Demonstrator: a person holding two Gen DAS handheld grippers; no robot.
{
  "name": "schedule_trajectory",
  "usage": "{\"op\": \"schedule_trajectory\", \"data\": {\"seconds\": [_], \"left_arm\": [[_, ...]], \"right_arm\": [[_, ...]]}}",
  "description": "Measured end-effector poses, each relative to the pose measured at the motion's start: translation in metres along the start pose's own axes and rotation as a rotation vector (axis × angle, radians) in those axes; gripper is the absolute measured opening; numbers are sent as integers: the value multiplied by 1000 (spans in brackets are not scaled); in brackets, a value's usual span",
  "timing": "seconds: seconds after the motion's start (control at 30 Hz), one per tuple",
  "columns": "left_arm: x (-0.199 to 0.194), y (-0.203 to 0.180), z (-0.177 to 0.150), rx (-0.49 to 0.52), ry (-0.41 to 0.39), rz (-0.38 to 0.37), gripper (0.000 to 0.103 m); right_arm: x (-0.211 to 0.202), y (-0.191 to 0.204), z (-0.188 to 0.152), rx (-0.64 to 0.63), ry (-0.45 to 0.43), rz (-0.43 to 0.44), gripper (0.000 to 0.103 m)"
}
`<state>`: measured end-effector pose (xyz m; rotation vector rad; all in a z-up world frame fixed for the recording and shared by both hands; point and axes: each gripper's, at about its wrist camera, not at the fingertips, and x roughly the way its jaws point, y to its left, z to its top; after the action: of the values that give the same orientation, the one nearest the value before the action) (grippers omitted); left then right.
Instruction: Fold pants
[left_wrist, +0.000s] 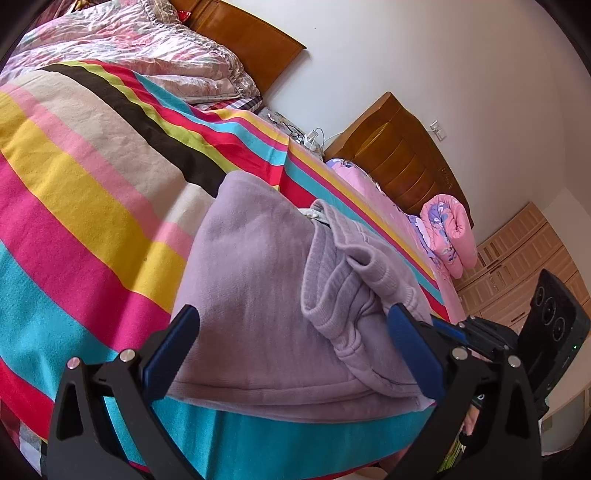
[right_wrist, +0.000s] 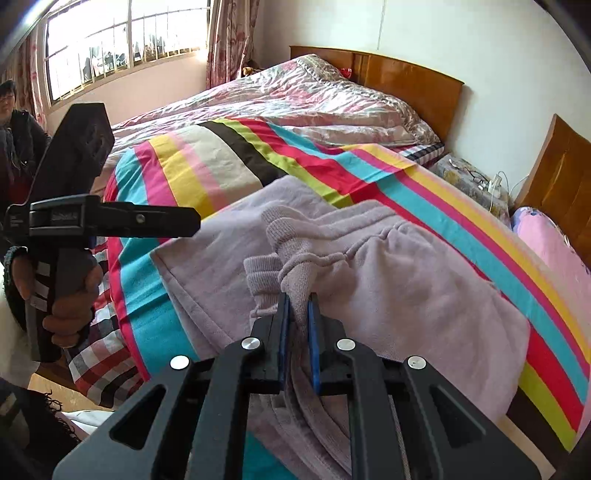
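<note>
Lying on the bed's multicoloured striped cotton sheet (right_wrist: 207, 166): lilac fleece pants (right_wrist: 424, 288), partly folded, near the front edge of the mattress, with the ribbed cuffs bunched on top of the flat lower layer.

Clamping a pinch of ribbed lilac cuff fabric: right gripper (right_wrist: 298, 301), blue-padded jaws nearly together, cloth rising between them into a small peak above the rest of the garment.

Standing wide apart: left gripper (left_wrist: 291, 325), blue pads (left_wrist: 173, 350) straddling the near part of the lilac fleece pants (left_wrist: 251, 280), nothing pressed between them. Whether the pads are touching the cloth cannot be told.

Gripping the left tool's black handle at the left of the right wrist view: left hand (right_wrist: 70, 291).

Resting beyond the striped sheet: crumpled pink floral quilt (right_wrist: 295, 99), against a brown wooden headboard (right_wrist: 413, 85). Sitting at the far right: rolled pink printed blanket (left_wrist: 450, 229).
</note>
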<state>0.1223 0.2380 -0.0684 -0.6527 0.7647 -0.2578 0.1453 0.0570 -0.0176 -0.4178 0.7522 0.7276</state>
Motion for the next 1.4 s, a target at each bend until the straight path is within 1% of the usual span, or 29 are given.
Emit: {"op": "schedule_trajectory", "data": {"seconds": [0.07,0.13,0.2,0.27,0.3,0.37,0.47,0.53,0.57,0.63,0.67,0.73,0.77,0.8,0.83,0.87,0.93,0.97,1.0,1.03,1.07,1.1,1.17,1.2,1.23,1.3,1.33,1.37,1.4], "left_arm": [[-3,3,2,-12,-14,-8,102],[-4,5,2,-18,-19,-7,102],[-4,9,0,-22,-13,2,102],[-6,11,-2,-27,-13,10,102],[-7,13,-2,-31,-15,8,102],[-8,14,-2,-38,-22,3,102],[-10,15,-2,-41,-29,-2,102],[-10,13,-2,-36,-28,-4,102],[-12,12,-4,-31,-27,-5,102],[-13,10,-5,-22,-22,-11,102],[-12,8,-5,-19,-20,-13,102],[-11,7,-6,-20,-12,-23,102],[-10,6,-7,-21,-4,-30,102],[-10,6,-7,-24,4,-41,102],[-8,4,-8,-30,16,-59,102],[-7,3,-8,-36,30,-81,102],[-4,0,-7,-55,71,-136,102],[0,-1,-5,-81,101,-197,102],[5,-2,-3,-118,131,-270,101],[12,-4,0,-154,156,-328,101],[18,-9,5,-173,177,-372,101],[26,-17,11,-175,198,-394,101],[48,-32,23,-162,258,-370,102],[63,-39,27,-154,307,-349,102],[76,-46,29,-153,352,-341,102],[102,-58,33,-154,423,-340,101],[113,-65,33,-148,459,-318,101],[123,-72,33,-138,477,-296,101],[130,-80,32,-113,488,-256,100]], "right_arm": [[17,6,-6,-24,57,3,11],[46,12,-23,-36,143,6,11],[53,15,-30,-33,135,-5,14],[49,12,-25,-5,138,25,22],[48,11,-23,-1,141,39,25],[49,12,-23,0,148,66,38],[53,19,-24,-47,155,23,38],[58,20,-23,-56,159,2,38],[60,24,-23,-93,164,-30,38],[63,40,-27,-206,170,-99,38],[64,45,-28,-235,170,-125,39],[64,50,-31,-272,154,-164,39],[63,51,-32,-282,143,-185,32],[62,49,-34,-292,126,-200,27],[58,47,-36,-285,97,-202,21],[50,43,-37,-259,54,-199,17],[23,36,-37,-212,-73,-210,15],[11,31,-36,-180,-125,-216,15],[2,25,-35,-143,-148,-205,15],[-1,19,-34,-123,-150,-197,15],[-1,17,-36,-121,-152,-204,15],[0,18,-38,-129,-148,-205,15],[0,25,-41,-159,-154,-218,15],[0,29,-41,-184,-156,-234,15],[0,32,-41,-207,-162,-250,15],[0,35,-40,-215,-173,-254,15],[1,38,-40,-236,-172,-265,15],[2,42,-41,-264,-174,-282,15],[3,45,-42,-278,-181,-297,15]]}}
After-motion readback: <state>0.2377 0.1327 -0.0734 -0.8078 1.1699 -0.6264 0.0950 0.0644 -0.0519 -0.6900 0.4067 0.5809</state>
